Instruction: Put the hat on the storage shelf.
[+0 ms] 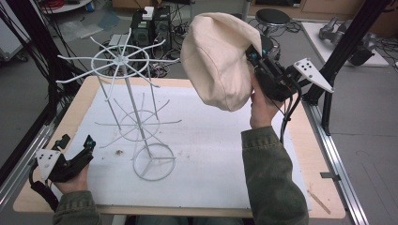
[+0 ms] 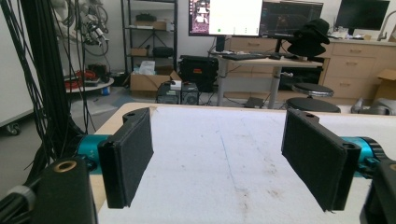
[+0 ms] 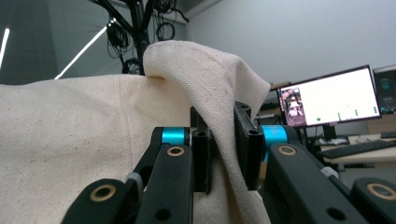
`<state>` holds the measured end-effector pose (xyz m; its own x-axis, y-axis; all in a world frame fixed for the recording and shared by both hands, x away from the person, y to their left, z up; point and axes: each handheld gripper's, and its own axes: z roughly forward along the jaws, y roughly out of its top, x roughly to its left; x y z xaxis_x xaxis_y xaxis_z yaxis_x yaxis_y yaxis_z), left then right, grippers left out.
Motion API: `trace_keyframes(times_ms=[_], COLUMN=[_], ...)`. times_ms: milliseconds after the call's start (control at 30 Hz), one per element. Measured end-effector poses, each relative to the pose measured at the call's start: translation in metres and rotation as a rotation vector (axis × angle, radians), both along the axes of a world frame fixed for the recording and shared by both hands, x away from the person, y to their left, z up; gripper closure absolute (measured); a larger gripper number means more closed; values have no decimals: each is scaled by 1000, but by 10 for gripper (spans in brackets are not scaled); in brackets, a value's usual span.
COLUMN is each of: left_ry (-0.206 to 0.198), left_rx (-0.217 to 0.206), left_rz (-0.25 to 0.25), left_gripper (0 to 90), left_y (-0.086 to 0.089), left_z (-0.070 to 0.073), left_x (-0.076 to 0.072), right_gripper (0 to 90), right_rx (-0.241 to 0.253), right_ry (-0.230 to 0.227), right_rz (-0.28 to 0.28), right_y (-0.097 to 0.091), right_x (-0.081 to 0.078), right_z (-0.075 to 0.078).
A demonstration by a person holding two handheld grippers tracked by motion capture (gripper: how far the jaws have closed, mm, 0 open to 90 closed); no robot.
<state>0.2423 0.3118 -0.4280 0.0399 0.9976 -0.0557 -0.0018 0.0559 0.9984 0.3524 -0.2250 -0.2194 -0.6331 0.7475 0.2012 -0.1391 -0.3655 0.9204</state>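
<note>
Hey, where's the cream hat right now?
In the high view the cream hat hangs in the air at upper centre-right, pinched at its edge by the right gripper, just right of the white wire rack and above the table.

Olive sleeves (image 1: 272, 173), black teal-jointed tools (image 1: 253, 54).

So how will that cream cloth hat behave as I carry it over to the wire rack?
Likely floppy: the cream cloth hat folds where the right claw pinches it. Probably light, hanging from one edge. The wire rack looks thin and tall, so may tip.
</note>
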Motion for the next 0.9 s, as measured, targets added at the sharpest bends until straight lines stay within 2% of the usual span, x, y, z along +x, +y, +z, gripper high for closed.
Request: trace_keyframes(times_ms=[267, 500, 633, 733, 900], left_ry=[1, -2, 0, -1, -2], left_rx=[0, -2, -2, -3, -3], left_rz=[-1, 1, 0, -1, 1], left_gripper=[249, 250, 249, 250, 249], left_y=[0, 0, 0, 0, 0], left_z=[0, 0, 0, 0, 0], left_x=[0, 0, 0, 0, 0], right_gripper=[796, 797, 796, 795, 794], right_rx=[14, 45, 46, 44, 49], right_ry=[-63, -89, -108, -100, -116], right_rz=[-10, 1, 16, 27, 50], right_y=[2, 6, 12, 17, 24], right_x=[-10, -14, -18, -20, -25], right_z=[25, 41, 48, 51, 56])
